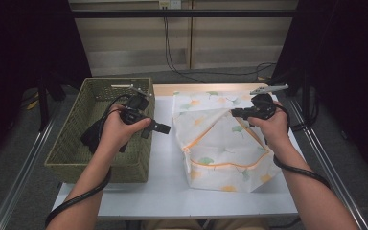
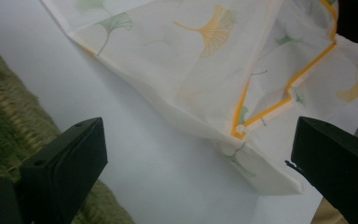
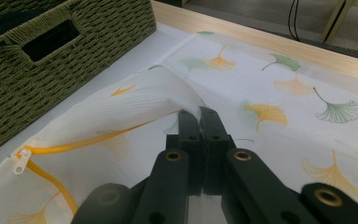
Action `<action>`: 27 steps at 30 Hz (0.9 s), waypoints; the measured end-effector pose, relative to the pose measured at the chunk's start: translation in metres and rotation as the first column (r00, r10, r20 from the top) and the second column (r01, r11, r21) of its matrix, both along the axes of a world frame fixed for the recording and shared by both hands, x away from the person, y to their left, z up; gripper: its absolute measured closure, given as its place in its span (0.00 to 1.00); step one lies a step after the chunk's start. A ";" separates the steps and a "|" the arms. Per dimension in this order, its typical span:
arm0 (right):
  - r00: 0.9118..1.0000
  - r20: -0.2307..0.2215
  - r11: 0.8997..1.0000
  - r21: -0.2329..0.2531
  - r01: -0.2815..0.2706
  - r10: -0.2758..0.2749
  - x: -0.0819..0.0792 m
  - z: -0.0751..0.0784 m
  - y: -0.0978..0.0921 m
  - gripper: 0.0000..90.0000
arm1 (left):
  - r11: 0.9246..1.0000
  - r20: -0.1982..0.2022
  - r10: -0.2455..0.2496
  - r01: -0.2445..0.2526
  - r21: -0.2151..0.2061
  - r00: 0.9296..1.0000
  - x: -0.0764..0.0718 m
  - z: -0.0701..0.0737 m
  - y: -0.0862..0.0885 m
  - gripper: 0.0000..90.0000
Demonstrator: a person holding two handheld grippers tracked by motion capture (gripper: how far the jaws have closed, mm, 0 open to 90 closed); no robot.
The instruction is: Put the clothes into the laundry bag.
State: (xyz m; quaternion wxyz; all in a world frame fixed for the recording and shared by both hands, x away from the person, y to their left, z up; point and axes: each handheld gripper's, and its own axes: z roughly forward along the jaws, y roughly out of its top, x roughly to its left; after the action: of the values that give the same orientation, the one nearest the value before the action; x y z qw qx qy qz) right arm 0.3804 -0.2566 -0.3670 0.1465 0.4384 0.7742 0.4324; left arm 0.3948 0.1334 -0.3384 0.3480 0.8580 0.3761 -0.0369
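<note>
Pinching one laundry bag (image 3: 270, 98): right tongs (image 3: 199, 116); left tongs (image 2: 196, 154) spread.

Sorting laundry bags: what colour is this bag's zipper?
Orange, on the white leaf-print bag; clearest in left gripper view.

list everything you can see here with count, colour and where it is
white mesh zip bag printed with green and orange ginkgo leaves: 1, orange zip trim, on the table right of centre, one fold lifted
white zip pull: 1, at the bag's orange zip
olive green woven basket: 1, left side of the table, something black inside
white table with pale wood far edge: 1, under bag and basket
black cables: several, on the floor beyond the table
left gripper: 1, black, open, between basket and bag
right gripper: 1, black, shut on the bag's lifted fold
hands: 2, holding the grippers
</note>
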 end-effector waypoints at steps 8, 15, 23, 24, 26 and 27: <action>1.000 -0.002 1.000 -0.003 0.006 -0.006 -0.001 -0.001 -0.001 1.00 | 0.999 0.000 0.035 -0.035 -0.006 0.999 0.005 0.005 0.023 0.04; 1.000 -0.003 1.000 -0.005 0.003 -0.003 -0.002 -0.002 0.001 1.00 | 0.998 0.001 0.055 -0.055 0.008 0.999 0.008 0.002 0.036 0.04; 1.000 -0.006 1.000 -0.010 -0.002 0.002 -0.003 -0.002 0.002 1.00 | 0.996 -0.012 0.084 -0.085 -0.013 0.996 0.011 0.001 0.054 0.04; 1.000 -0.006 1.000 -0.010 -0.002 0.002 -0.003 -0.002 0.002 1.00 | 0.997 -0.015 0.082 -0.082 -0.016 0.997 0.013 0.000 0.057 0.04; 1.000 -0.006 1.000 -0.008 -0.003 0.003 -0.003 -0.002 0.002 1.00 | 0.995 -0.021 0.099 -0.099 -0.025 0.995 0.013 -0.001 0.062 0.04; 1.000 -0.008 1.000 -0.009 -0.001 0.001 -0.003 -0.003 0.002 1.00 | 0.994 -0.021 0.106 -0.106 -0.021 0.994 0.014 -0.001 0.064 0.04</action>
State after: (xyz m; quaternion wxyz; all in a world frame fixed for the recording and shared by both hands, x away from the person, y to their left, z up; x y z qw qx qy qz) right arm 0.3775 -0.2550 -0.3699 0.1452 0.4391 0.7768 0.4273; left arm 0.4087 0.1970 -0.3398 0.3552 0.8325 0.4239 -0.0309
